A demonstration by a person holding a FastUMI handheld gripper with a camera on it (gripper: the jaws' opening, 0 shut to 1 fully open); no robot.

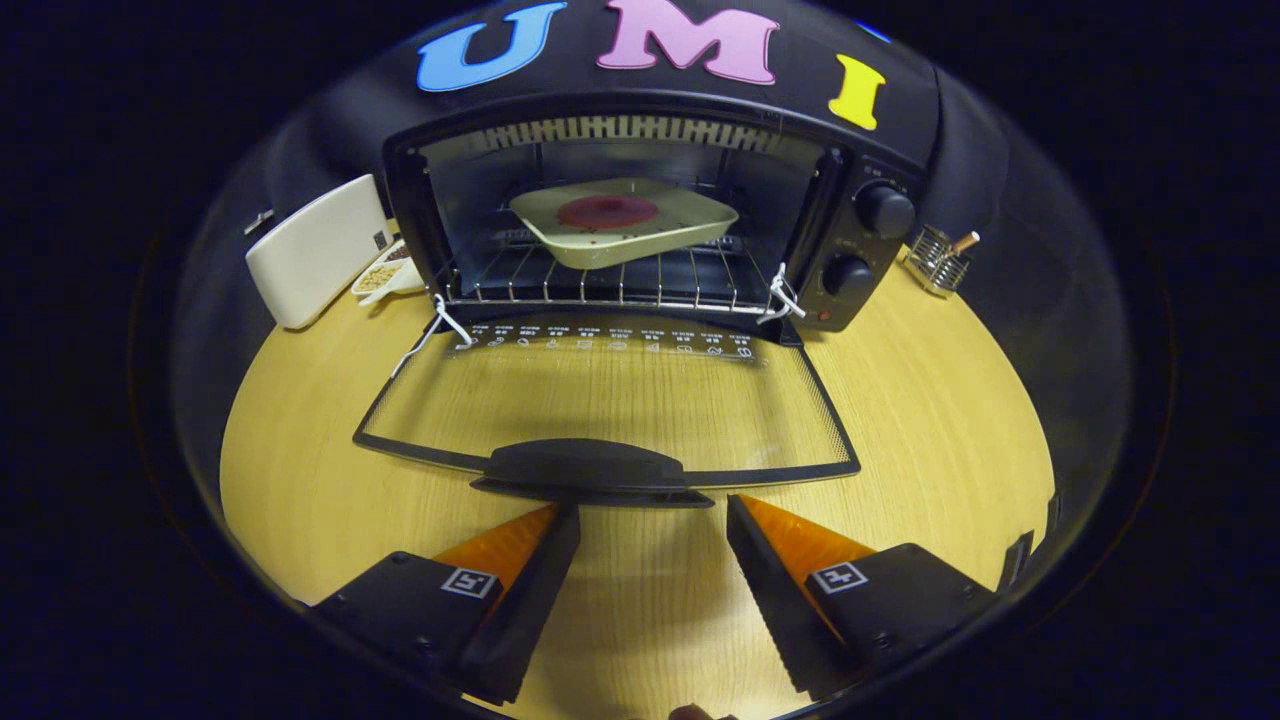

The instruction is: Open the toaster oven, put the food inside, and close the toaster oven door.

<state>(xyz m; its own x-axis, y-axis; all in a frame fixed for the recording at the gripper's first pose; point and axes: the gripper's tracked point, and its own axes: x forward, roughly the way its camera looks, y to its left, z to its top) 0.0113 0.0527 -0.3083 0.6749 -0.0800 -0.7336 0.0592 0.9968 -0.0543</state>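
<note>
Your wooden desk [900, 420] carries a boxy black toaster oven [640, 210]. Its glass door [610, 400] lies folded flat toward you, its curved dark handle [590, 470] at the front. Inside the oven, on the wire rack [600, 285], sits a pale square tray [625, 225] holding round reddish food [608, 211]. Just in front of that handle, your gripper [650, 520] has its fingers spread apart, holding nothing. The food appears loaded; closing seems next, so you'd lift the handle upward.

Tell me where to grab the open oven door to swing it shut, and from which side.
Grip the door handle, the raised dark bar along the free edge of the glass door, lying flat just ahead of the open gripper. Probably come straight from the front, one finger above and one below, then lift toward the toaster oven.
</note>
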